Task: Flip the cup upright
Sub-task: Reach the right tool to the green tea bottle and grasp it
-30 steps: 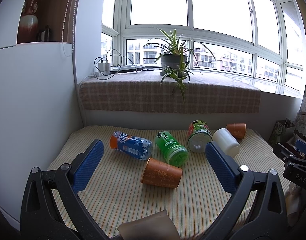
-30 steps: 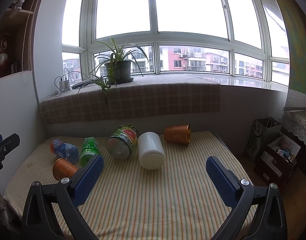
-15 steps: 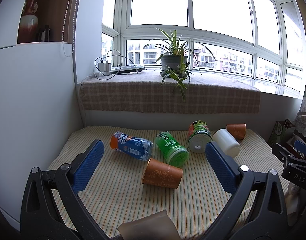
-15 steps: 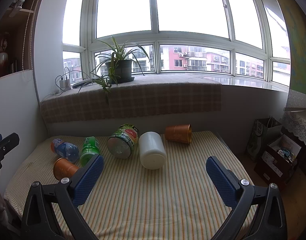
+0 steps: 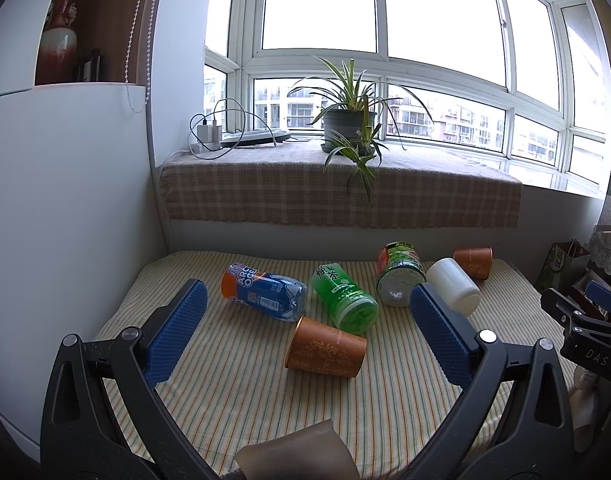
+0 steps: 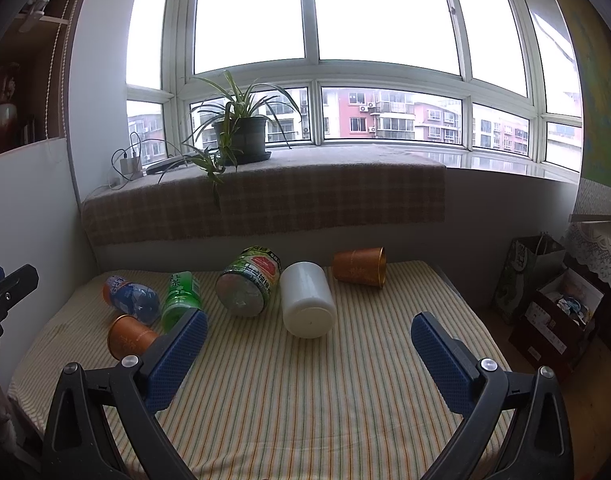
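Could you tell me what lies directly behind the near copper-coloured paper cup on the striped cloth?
Behind the near copper cup lie a blue-labelled plastic bottle and a green tea bottle, both on their sides. Whether either touches the cup is hidden by the cup itself.

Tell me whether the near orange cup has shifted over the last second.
No. In the left wrist view the near orange cup lies on its side just below the green bottle, same as before.
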A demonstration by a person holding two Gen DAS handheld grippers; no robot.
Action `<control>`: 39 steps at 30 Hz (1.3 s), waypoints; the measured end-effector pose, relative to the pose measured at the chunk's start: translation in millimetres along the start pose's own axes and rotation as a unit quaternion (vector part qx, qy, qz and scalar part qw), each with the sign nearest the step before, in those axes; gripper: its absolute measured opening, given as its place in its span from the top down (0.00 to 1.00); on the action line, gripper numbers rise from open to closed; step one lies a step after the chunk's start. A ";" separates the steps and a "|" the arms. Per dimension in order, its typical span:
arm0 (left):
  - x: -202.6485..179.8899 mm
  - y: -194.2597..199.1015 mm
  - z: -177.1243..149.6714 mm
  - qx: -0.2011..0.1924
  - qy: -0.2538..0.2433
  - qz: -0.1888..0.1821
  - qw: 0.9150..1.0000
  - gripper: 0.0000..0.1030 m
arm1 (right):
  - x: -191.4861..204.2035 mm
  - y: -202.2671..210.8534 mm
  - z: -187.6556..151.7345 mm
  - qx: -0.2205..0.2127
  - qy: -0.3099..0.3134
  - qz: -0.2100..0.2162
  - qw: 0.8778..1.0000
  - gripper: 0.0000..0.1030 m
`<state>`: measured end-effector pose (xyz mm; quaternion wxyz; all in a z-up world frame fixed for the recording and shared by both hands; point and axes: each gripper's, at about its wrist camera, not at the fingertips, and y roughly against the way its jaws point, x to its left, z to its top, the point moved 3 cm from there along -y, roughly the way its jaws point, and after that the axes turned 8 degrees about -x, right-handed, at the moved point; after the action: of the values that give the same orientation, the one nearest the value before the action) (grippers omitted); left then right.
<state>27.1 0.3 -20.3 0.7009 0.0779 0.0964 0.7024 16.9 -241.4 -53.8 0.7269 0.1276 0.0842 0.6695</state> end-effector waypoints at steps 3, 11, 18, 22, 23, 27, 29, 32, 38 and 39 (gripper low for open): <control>0.0 -0.1 -0.4 0.000 0.000 -0.001 1.000 0.00 | 0.3 -0.4 -0.5 0.001 0.000 0.000 1.000 0.00; 1.3 -2.6 -3.0 0.003 0.001 -0.002 1.000 0.00 | 3.9 -5.3 -2.6 0.006 0.002 0.000 1.000 0.00; 7.1 -6.3 -7.0 0.008 0.004 0.002 1.000 0.00 | 11.2 -13.5 -5.0 0.015 0.008 0.009 1.000 0.00; 13.6 -5.9 -7.1 0.008 0.003 0.010 1.000 0.00 | 19.4 -21.9 -4.0 0.018 0.013 0.020 1.000 0.00; 16.0 -5.9 -7.1 0.010 0.004 0.012 1.000 0.00 | 21.8 -25.0 -3.8 0.022 0.013 0.026 0.999 0.00; 29.9 -4.7 -8.8 0.014 0.007 0.022 1.000 0.00 | 37.6 -43.4 -1.1 0.038 0.024 0.057 0.997 0.00; 37.9 -4.2 -12.1 0.019 0.009 0.030 0.999 0.00 | 47.1 -57.1 0.8 0.051 0.027 0.074 0.996 0.00; 51.6 -5.2 -19.5 0.035 0.013 0.043 0.998 0.00 | 64.6 -79.9 3.0 0.075 0.034 0.107 0.991 0.00; 86.2 0.3 -36.0 0.062 0.037 0.075 0.995 0.00 | 106.3 -132.0 8.7 0.135 0.054 0.168 0.975 0.00; 92.1 2.0 -38.5 0.065 0.040 0.081 0.994 0.00 | 113.4 -140.8 9.3 0.145 0.059 0.175 0.972 0.00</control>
<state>15.3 91.3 -59.6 0.6304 0.1023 0.1630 0.7520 163.8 -139.2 -81.5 0.5661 0.2045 0.1993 0.7733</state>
